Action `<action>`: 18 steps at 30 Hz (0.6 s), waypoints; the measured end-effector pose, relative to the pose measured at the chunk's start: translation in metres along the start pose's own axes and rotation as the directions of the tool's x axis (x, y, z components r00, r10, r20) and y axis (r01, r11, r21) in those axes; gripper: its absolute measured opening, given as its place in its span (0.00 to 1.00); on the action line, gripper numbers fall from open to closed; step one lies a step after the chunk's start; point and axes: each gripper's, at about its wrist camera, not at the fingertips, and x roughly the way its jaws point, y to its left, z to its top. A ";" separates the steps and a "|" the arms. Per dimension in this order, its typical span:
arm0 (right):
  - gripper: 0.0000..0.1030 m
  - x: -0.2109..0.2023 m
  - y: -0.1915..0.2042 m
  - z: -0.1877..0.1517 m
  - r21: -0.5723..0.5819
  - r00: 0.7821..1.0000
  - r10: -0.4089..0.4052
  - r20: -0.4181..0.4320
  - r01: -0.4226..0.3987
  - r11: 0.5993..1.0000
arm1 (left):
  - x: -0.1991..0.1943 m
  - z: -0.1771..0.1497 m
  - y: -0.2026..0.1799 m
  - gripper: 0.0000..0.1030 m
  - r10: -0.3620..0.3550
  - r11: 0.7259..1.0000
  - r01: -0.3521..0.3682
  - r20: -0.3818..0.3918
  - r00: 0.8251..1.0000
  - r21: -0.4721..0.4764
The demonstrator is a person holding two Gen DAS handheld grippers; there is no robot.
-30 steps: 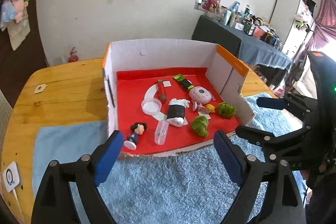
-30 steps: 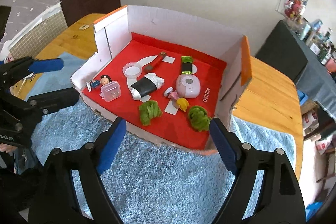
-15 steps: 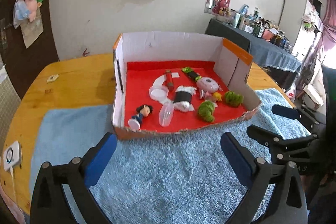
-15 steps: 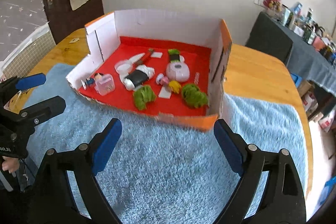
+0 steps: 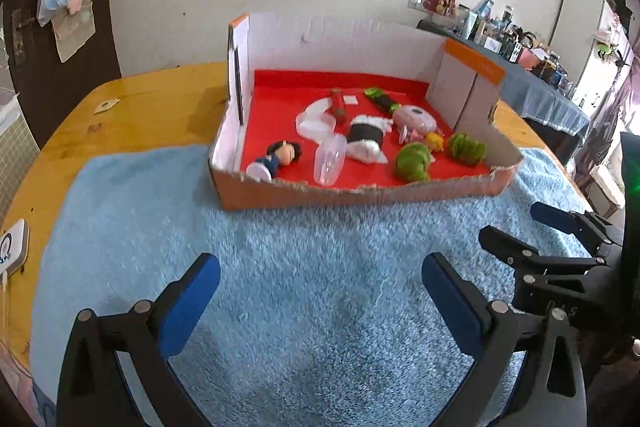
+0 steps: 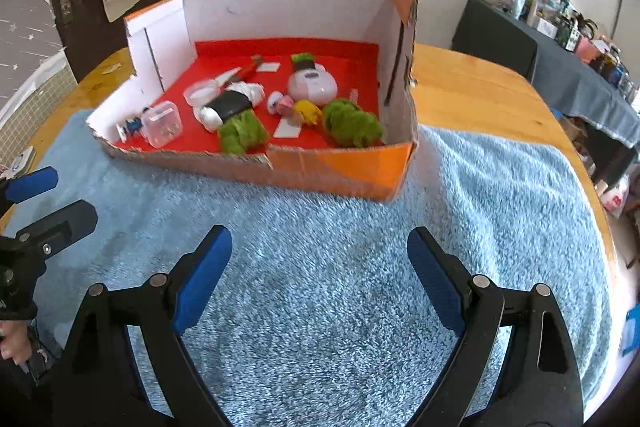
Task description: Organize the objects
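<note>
1. Left wrist view shows the biggest change: the blue towel (image 5: 304, 287) now fills the ground under and ahead of the left gripper (image 5: 320, 291), where a second ago the cardboard box (image 5: 360, 193) sat right at its fingertips. Both grippers have drawn back and dropped lower.
2. The box now stands well ahead of both grippers on the towel's far part, its low torn front wall facing them; in the right wrist view the box (image 6: 340, 175) lies ahead and slightly left of the right gripper (image 6: 320, 271).
3. The right gripper's fingers are spread wide with nothing between them; the left gripper's are spread the same way, also empty.
4. All the small things lie inside the box on its red floor: the pink round device (image 6: 312, 87), two green plush pieces (image 6: 352, 125), the black-and-white wrapped bundle (image 6: 228, 103), the clear plastic case (image 6: 162, 123), and the little figurine (image 5: 276, 157) at the front left corner.
5. Nothing loose lies on the towel near either gripper.
6. Judged from this, the retreat with empty fingers fits either a finished tidy-up into the box or a pause before things are taken out; the pictures do not settle which.
</note>
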 end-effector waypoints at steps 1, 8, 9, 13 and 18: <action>0.87 0.002 -0.001 -0.001 0.006 1.000 -0.002 -0.003 0.002 1.000 | 0.002 -0.002 0.000 1.00 0.004 1.000 -0.004 -0.004 1.000 0.003; 0.87 0.014 -0.003 -0.008 0.028 0.999 -0.018 -0.036 0.019 0.999 | 0.020 -0.009 0.001 1.00 0.031 1.000 -0.031 -0.029 0.999 -0.004; 0.87 0.016 -0.004 -0.009 0.030 0.999 -0.024 -0.046 0.025 0.999 | 0.022 -0.010 0.002 1.00 0.033 0.999 -0.033 -0.032 0.999 -0.007; 0.91 0.018 -0.005 -0.012 0.040 0.999 -0.039 -0.039 0.040 0.998 | 0.031 -0.014 0.002 1.00 0.047 0.999 -0.047 -0.047 0.998 -0.003; 0.98 0.019 -0.006 -0.014 0.051 0.997 -0.063 -0.041 0.065 0.997 | 0.036 -0.016 0.004 1.00 0.076 0.997 -0.076 -0.038 0.996 -0.017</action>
